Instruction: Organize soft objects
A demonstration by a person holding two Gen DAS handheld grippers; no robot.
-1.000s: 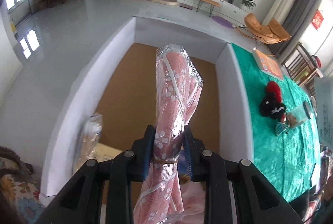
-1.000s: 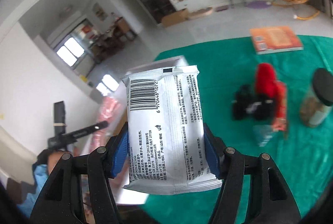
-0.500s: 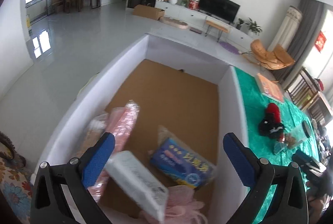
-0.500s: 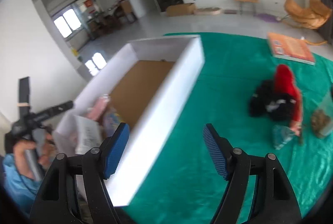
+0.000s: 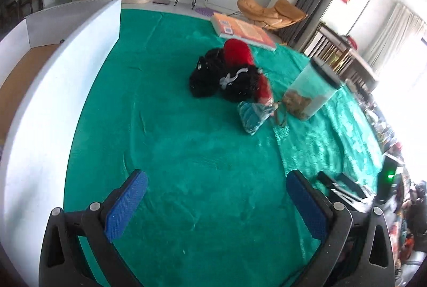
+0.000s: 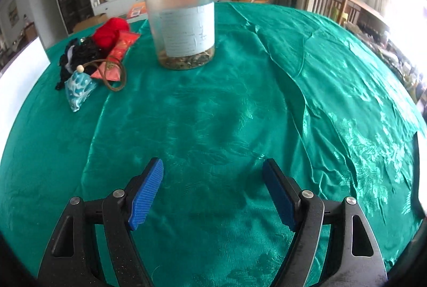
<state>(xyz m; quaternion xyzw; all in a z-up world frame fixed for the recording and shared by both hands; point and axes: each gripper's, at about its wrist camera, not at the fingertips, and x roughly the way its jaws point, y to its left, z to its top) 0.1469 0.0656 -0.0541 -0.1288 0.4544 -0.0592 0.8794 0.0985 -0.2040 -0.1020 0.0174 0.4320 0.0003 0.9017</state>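
My left gripper (image 5: 216, 180) hangs wide open and empty over the green tablecloth (image 5: 186, 153). Ahead of it lies a pile of black and red soft things (image 5: 226, 76), with a small blue patterned pouch (image 5: 250, 116) at its near side. The white box (image 5: 53, 73) runs along the left edge. My right gripper (image 6: 213, 164) points down at the bare cloth, its jaws opening with nothing between them. In its view the red soft thing (image 6: 110, 31), black fabric (image 6: 80, 52) and blue pouch (image 6: 78, 89) lie far left.
A clear jar with a black lid (image 6: 184, 20) stands upright beside the pile, seen tilted as the jar (image 5: 309, 92) in the left wrist view. A red packet (image 6: 120, 52) and brown cord (image 6: 114, 73) lie by the pouch. An orange book (image 5: 242, 31) lies at the far side.
The left gripper let go of the pink wrapped roll and the right let go of the white packet at the box. Both then swung right and down over the green cloth, jaws apart.
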